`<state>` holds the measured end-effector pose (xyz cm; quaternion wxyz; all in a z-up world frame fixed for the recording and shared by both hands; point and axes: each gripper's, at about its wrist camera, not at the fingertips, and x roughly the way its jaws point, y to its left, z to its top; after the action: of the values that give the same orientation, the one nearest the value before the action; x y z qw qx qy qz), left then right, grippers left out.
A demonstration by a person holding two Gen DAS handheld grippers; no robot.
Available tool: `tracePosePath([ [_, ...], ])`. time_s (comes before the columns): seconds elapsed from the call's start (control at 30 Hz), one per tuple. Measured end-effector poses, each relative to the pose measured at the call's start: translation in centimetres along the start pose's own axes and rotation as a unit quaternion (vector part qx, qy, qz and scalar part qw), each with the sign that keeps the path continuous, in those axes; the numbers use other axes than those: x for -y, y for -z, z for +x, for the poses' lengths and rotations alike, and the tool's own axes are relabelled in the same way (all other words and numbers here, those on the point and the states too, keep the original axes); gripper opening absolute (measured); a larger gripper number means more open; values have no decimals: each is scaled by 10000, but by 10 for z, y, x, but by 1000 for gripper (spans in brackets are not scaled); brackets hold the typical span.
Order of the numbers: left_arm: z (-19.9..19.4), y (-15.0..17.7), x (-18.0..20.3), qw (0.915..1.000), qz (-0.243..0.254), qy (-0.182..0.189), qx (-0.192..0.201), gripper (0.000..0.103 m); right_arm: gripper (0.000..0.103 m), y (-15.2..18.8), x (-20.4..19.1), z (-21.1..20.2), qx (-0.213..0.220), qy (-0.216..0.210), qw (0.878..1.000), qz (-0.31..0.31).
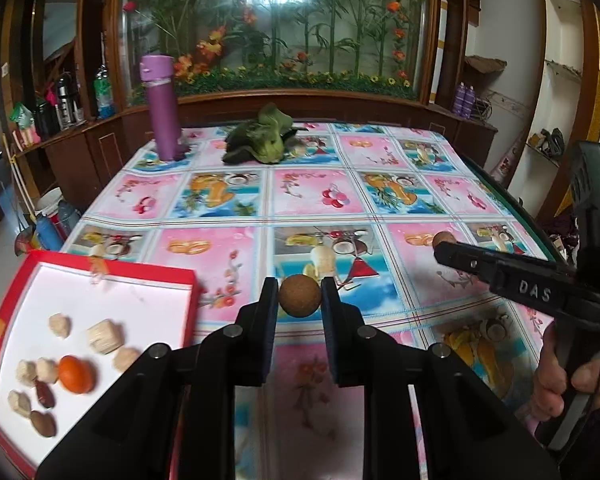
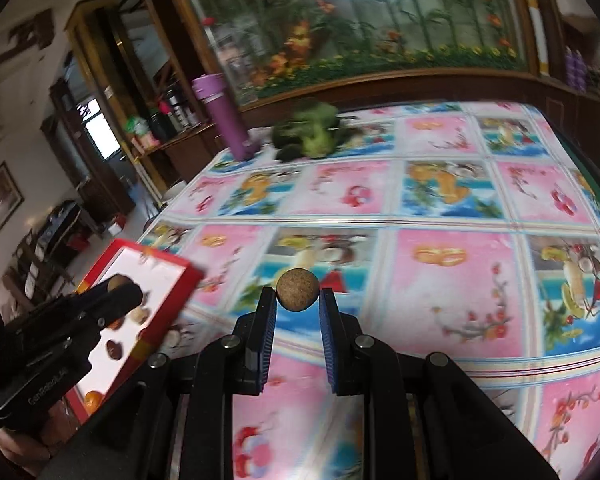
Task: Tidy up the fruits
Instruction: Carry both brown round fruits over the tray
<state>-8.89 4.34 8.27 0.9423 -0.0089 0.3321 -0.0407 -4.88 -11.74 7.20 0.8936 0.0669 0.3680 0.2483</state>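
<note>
The shallow red-rimmed white tray [image 2: 156,264] is partly hidden behind the left claw [image 2: 118,280] in the right wrist view; its small pale pieces [image 1: 104,336] are too blurred to identify.
</note>
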Motion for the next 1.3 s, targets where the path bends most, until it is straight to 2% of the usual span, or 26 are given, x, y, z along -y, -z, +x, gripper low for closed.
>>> tracePosePath([
  [0.33, -43, 16, -45, 9977, -291, -518, 326, 23, 20, 8, -76, 10, -182, -291, 9980, -526],
  [0.63, -73, 39, -101, 9900, -713, -1108, 506, 23, 20, 16, -137, 19, -305, -527, 9932, -989],
  [0.8, -84, 49, -125, 9856, -921, -1310, 544, 23, 20, 17, -166, 31, -418, -689, 9894, -1206],
  [1.03, -87, 62, -153, 9809, -1123, -1525, 444, 23, 20, 28, -197, 71, -932, -813, 9835, -1321],
  [1.3, -78, 75, -174, 9770, -1216, -1742, 162, 23, 20, 40, -210, 93, -1158, -730, 9805, -1408],
])
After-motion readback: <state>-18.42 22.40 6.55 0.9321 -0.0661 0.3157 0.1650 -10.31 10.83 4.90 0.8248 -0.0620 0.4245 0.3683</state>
